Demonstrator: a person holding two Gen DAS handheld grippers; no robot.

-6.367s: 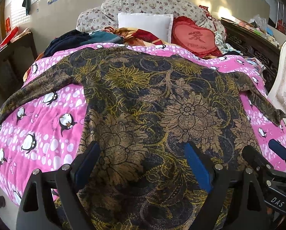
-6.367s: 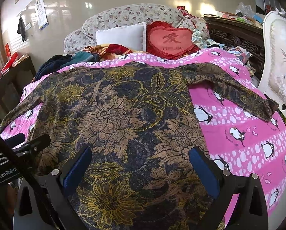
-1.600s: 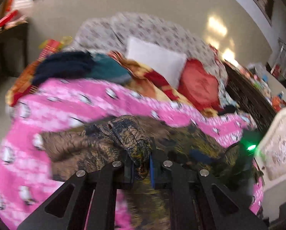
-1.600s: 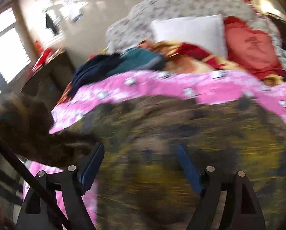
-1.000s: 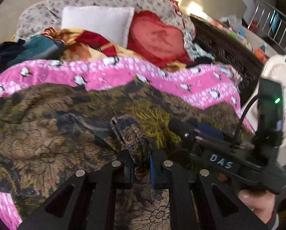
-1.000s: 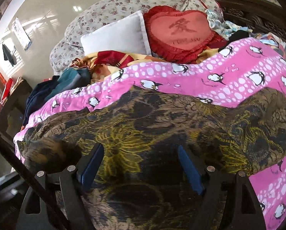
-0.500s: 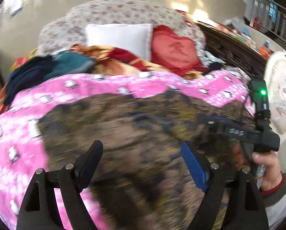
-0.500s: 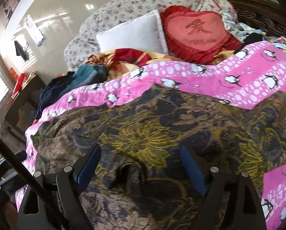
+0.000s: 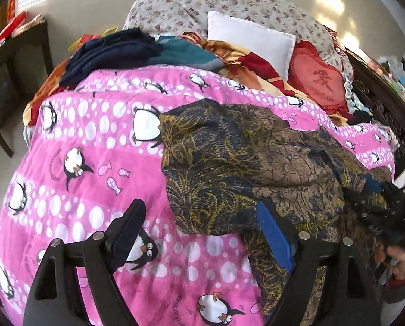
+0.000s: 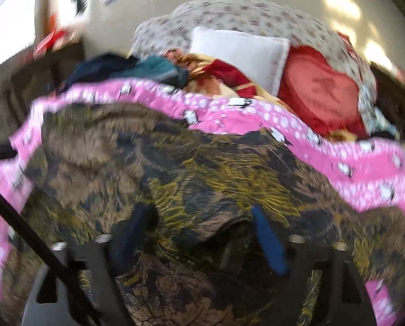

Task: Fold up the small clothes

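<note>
The dark floral garment, a thin brown-and-gold printed cloth, lies bunched and partly folded on the right half of the bed, its left edge a soft rounded fold running down the middle of the pink penguin blanket. The blanket's left half is bare fleece out to the bed's left edge, giving free room there; toward the head end it is hemmed in by a heap of dark clothes, a white pillow and a red heart cushion.

The left gripper hangs with its jaws spread wide and nothing between them, one blue pad over the blanket and the other at the garment's near edge. It has just let go and opened.

The right gripper sits over the garment's crumpled middle, jaws apart but just now narrowing; a raised ridge of cloth seems to lie between the pads, though blur hides whether they press on it. The person's hand holds it at the bed's right edge.
</note>
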